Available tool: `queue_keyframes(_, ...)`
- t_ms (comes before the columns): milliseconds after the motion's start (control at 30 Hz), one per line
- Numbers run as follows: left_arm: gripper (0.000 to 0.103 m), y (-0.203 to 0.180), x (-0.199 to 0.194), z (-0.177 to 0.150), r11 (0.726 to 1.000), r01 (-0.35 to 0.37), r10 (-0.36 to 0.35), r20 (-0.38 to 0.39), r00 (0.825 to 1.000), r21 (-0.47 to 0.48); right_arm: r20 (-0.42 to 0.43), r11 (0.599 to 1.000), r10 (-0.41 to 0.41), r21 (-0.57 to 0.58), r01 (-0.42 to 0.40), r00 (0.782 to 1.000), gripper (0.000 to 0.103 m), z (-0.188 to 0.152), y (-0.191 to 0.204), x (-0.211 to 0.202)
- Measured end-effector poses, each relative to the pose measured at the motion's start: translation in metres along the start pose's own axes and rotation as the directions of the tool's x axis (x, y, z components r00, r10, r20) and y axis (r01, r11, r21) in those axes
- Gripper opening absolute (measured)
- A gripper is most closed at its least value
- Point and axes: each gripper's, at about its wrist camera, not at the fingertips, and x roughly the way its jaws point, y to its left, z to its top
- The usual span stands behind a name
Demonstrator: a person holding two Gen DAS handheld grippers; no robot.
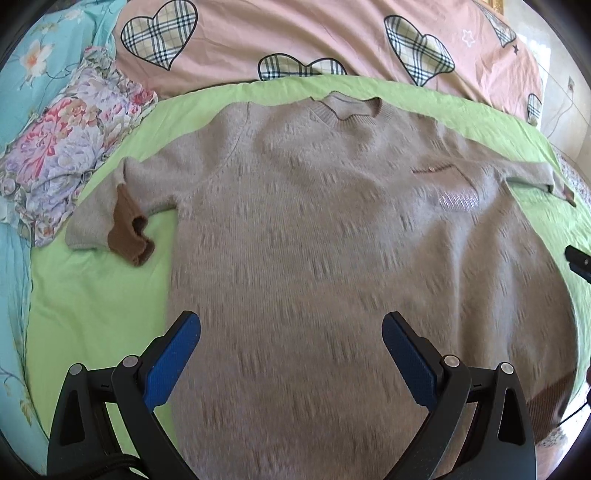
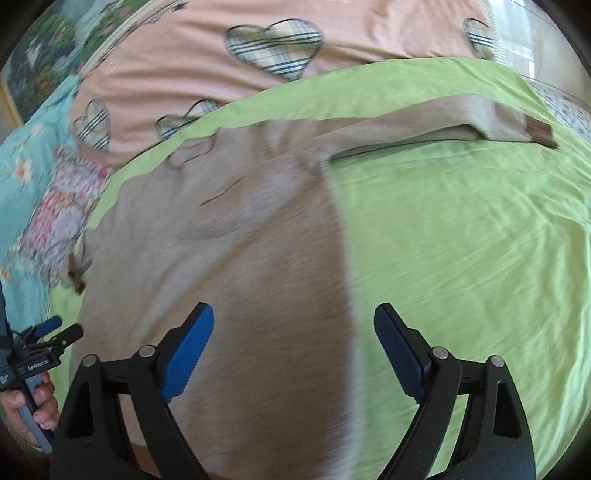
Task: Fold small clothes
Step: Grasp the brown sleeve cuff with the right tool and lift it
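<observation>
**Sweater laid flat on bed; both grippers empty above its hem**

Far left, a floral-print cloth [image 1: 70, 155] lies bunched on the bed, beside a turquoise flowered sheet [image 1: 40, 48]. Next to it, the beige knit sweater [image 1: 314, 221] lies face up and spread flat on the lime-green sheet [image 1: 96, 295], neckline pointing away toward a pink cover with plaid hearts [image 1: 295, 33]. The sleeve on the left of the view is folded back on itself, its brown cuff [image 1: 131, 236] resting on the green sheet just beside the body. The opposite sleeve [image 2: 424, 122] stretches straight out to the right, brown cuff at its end, lying on the sheet.

The left gripper [image 1: 291, 332] hangs over the lower body of the sweater, fingers spread wide, nothing between them. In the right wrist view a hand [image 2: 33, 410] holds its handle at the left edge.

The right gripper [image 2: 293, 325] is poised over the sweater's right side edge, one finger over knit, the other over bare green sheet. Its fingers stand wide apart and grip nothing. Both views are motion-blurred.
</observation>
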Motion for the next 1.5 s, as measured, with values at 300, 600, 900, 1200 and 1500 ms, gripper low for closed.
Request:
queue_keyframes(300, 0.099, -0.012, 0.024, 0.029, 1.0, 0.016, -0.016, -0.015, 1.0, -0.008, 0.106, 0.937, -0.158, 0.33, 0.115, 0.982, 0.053, 0.063, -0.134, 0.018)
queue_keyframes(600, 0.099, -0.036, 0.053, 0.037, 1.0, 0.017, -0.015, -0.068, 0.998, 0.024, 0.207, 0.868, -0.23, 0.485, 0.105, 0.951, 0.051, 0.12, -0.245, 0.047)
queue_keyframes(900, 0.099, -0.039, 0.058, 0.043, 0.999, 0.033, -0.032, -0.06, 0.998, 0.009, 0.24, 0.843, -0.206, 0.535, 0.047, 0.949, 0.007, 0.143, -0.284, 0.07)
queue_keyframes(1200, 0.099, -0.028, 0.048, 0.035, 0.998, 0.064, -0.065, -0.045, 0.997, -0.026, 0.315, 0.992, -0.033, 0.126, -0.007, 0.949, 0.007, 0.176, -0.142, 0.068)
queue_keyframes(1500, 0.099, 0.006, 0.037, 0.026, 0.991, 0.081, -0.084, -0.023, 0.996, -0.103, 0.075, 0.913, 0.399, -0.127, -0.388, 0.914, 0.007, 0.196, 0.042, 0.091)
